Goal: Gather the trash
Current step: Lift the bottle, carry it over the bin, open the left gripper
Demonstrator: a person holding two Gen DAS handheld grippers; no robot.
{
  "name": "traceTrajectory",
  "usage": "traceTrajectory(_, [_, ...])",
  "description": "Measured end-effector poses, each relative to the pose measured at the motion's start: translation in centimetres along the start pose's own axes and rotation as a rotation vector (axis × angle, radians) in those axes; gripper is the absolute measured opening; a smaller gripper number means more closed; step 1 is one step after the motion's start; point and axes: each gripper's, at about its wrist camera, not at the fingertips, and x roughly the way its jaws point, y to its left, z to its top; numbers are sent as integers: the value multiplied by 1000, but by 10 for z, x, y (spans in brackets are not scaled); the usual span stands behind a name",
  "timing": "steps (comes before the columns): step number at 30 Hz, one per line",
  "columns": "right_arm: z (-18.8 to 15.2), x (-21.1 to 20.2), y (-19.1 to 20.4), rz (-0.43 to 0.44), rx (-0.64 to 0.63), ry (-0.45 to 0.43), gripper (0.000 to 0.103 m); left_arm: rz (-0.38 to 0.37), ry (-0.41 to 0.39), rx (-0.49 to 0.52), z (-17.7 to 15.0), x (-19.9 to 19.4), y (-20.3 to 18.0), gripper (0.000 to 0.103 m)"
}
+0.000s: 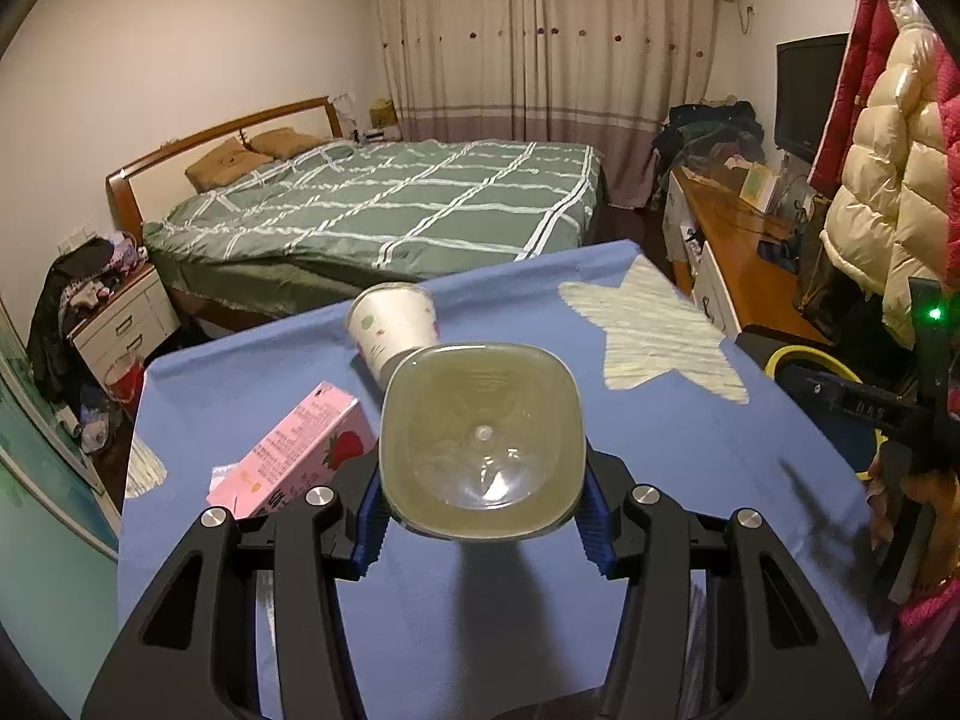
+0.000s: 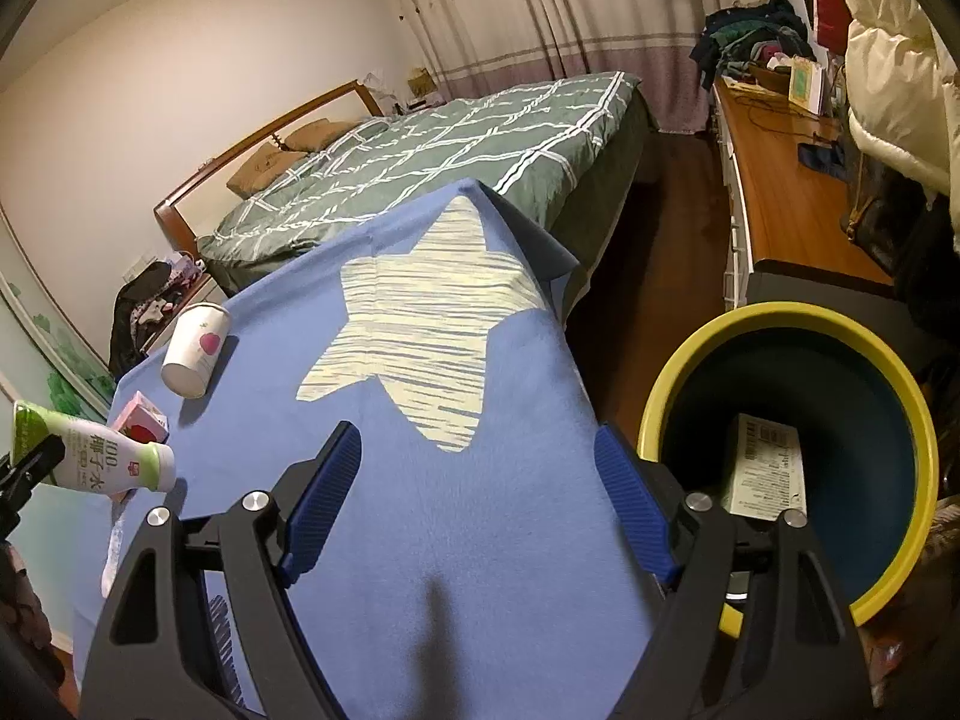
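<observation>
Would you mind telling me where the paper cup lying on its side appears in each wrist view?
Left wrist: paper cup at centre, just beyond the held bottle.
Right wrist: paper cup at far left, on the blue cloth.
Shared landmark: the pale star printed on the cloth.

Cup (image 1: pixel 393 330) behind carton (image 1: pixel 300 450) on table (image 1: pixel 660 450)

Green checked bed (image 1: pixel 384 210) behind blue star cloth (image 1: pixel 660 324) (pillows at headboard); television (image 1: pixel 807 96) on wooden desk (image 2: pixel 792 192).

Dim warm indoor light, soft shadows, strong fisheye edge distortion
</observation>
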Motion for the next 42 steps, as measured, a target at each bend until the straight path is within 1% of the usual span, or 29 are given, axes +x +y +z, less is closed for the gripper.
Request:
traceTrajectory(3, [-1,-9,-3,14,-1,-13,76,-20,-6,20,7,-3,-15,51])
traceTrajectory(4, [-3,-18,-6,5,-13,-35,76,-28,-6,29,8,-4,-20,51])
traceTrajectory(5, [-4,-20,-7,1,-16,-39,76,-37,-7,37,10,-4,-25,51])
traceTrajectory(8, [-8,-36,-19,-32,-24,-69,76,-75,-15,59,18,-5,-46,51])
traceTrajectory(13, [-14,-66,-57,-103,3,-108,76,-147,-23,99,32,-2,-87,51])
traceTrajectory(20, [-23,-99,-105,-186,52,-143,76,-268,-19,188,54,15,-172,51])
traceTrajectory(24, [-29,-112,-131,-225,77,-148,76,-349,0,238,64,33,-231,51])
traceTrajectory(27, [-33,-117,-144,-241,95,-149,76,-397,23,266,68,48,-269,51])
traceTrajectory(28, [-36,-121,-152,-258,104,-149,76,-408,30,275,68,54,-282,51])
traceTrajectory(32, [-42,-129,-169,-280,125,-150,76,-439,68,317,69,80,-332,51])
traceTrajectory(36, [-47,-135,-182,-306,140,-152,76,-464,112,328,68,105,-363,51])
traceTrajectory(41, [-51,-139,-195,-324,166,-151,76,-458,138,349,62,130,-391,51])
traceTrajectory(42, [-51,-140,-196,-324,168,-149,76,-455,142,351,60,132,-390,51])
